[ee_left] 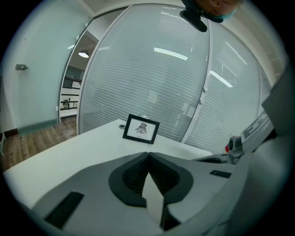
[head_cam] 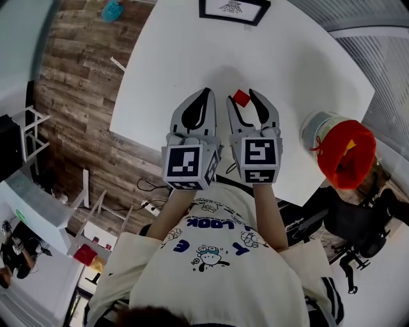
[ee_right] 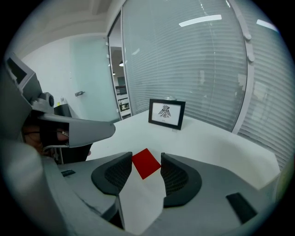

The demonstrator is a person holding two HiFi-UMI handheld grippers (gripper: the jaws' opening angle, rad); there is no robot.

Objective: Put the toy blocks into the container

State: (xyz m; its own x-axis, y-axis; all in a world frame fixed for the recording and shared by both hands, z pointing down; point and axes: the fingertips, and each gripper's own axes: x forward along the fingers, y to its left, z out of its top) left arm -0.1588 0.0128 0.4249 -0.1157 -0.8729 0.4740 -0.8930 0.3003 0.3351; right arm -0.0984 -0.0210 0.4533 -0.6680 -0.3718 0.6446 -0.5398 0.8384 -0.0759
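Red block point(ee_right: 146, 163) seemingly in right tool point(head_cam: 241, 96), well inside table point(head_cam: 192, 51) edges.

toy block point(head_cam: 241, 98): plain red, no pattern.
table point(head_cam: 192, 57): plain white.
left gripper point(head_cam: 206, 91) and right gripper point(head_cam: 243, 96): light grey shells, black ribbed pads. the marker cubes point(head_cam: 190, 166) carry black-and-white square patterns.
container point(head_cam: 314, 131): white wall. red-orange part beside it with a small yellow patch.
picture frame point(head_cam: 234, 9): black border, white card, small black drawing.
floor point(head_cam: 70, 57): brown wood planks, mixed light and dark.
blinds point(ee_right: 207, 69): pale grey, fine horizontal slats.
shirt point(head_cam: 217, 268): cream, blue lettering and cartoon print.
small object at top left point(head_cam: 114, 9): teal.
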